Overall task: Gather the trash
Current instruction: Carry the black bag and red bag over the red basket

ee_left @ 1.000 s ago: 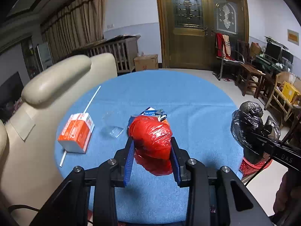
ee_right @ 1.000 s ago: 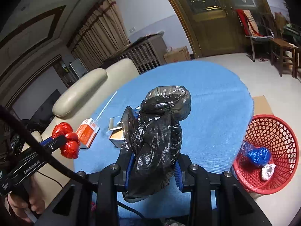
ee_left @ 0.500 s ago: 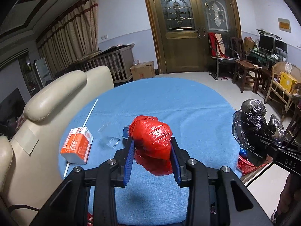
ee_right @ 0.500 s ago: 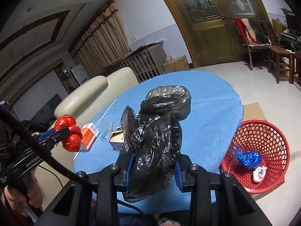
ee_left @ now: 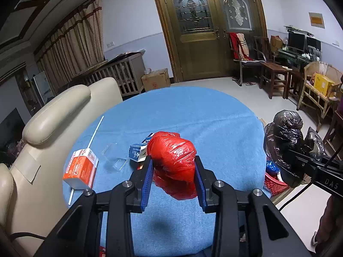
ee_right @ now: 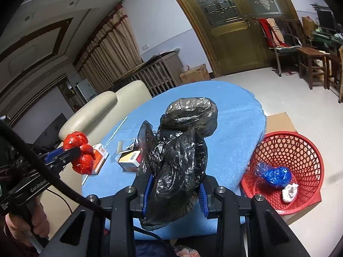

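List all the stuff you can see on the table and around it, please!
red plastic bag: one, red, crumpled, held above the table
black plastic bag: one, black, crumpled, held above the table's near edge
table: one, round, blue cloth on top
orange carton: one, orange and white, table's left edge
straw: one, white, beyond the carton
small boxes: at least two, blue-white and orange-white, mid-table
clear wrapper: one, see-through, between carton and boxes
basket: one, red, on the floor right of the table
blue bag: one, in the basket
white wad: one, in the basket
sofa: one, cream, left of the table
left gripper: black, blue pads, shut on the red bag
right gripper: same, shut on the black bag
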